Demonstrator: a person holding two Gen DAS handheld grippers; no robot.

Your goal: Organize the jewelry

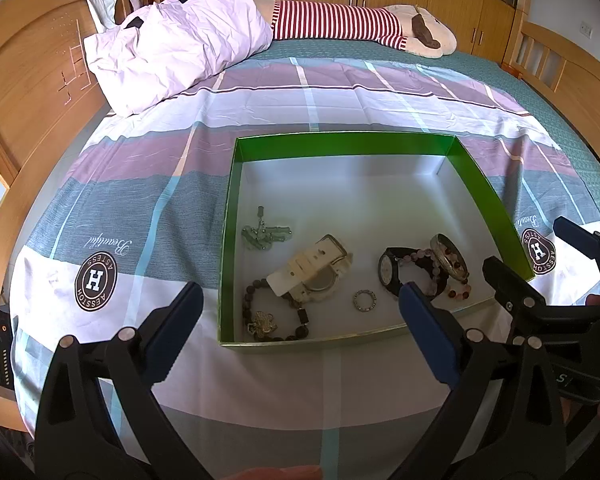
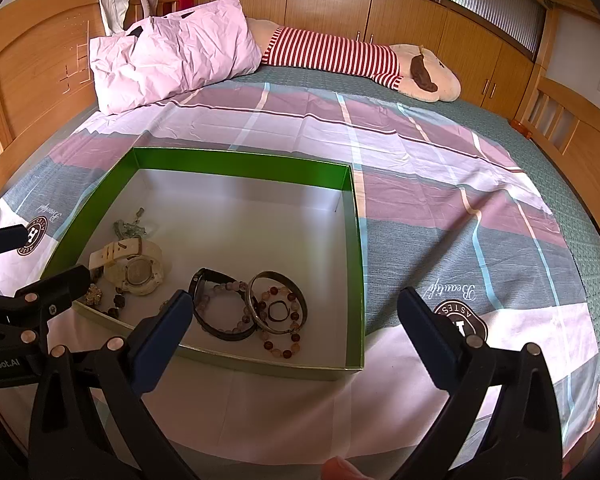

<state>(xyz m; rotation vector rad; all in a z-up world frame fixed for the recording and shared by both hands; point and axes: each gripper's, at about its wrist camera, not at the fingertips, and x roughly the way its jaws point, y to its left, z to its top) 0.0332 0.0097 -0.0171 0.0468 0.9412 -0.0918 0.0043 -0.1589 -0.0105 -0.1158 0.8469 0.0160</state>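
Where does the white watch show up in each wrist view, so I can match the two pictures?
Left wrist view: the white watch lies in the near half of the green box, left of centre, between the dark bead bracelet and the black watch.
Right wrist view: the white watch sits at the box's near-left, just beyond the left gripper's finger.
Shared landmark: the striped plush toy beyond the box.

One green cardboard box [image 2: 352, 264] with a white floor. In it lie two wristwatches, one white [image 1: 316, 274] and one black [image 1: 388, 270]. Three beaded bracelets, the dark one [image 1: 260, 316] among them.
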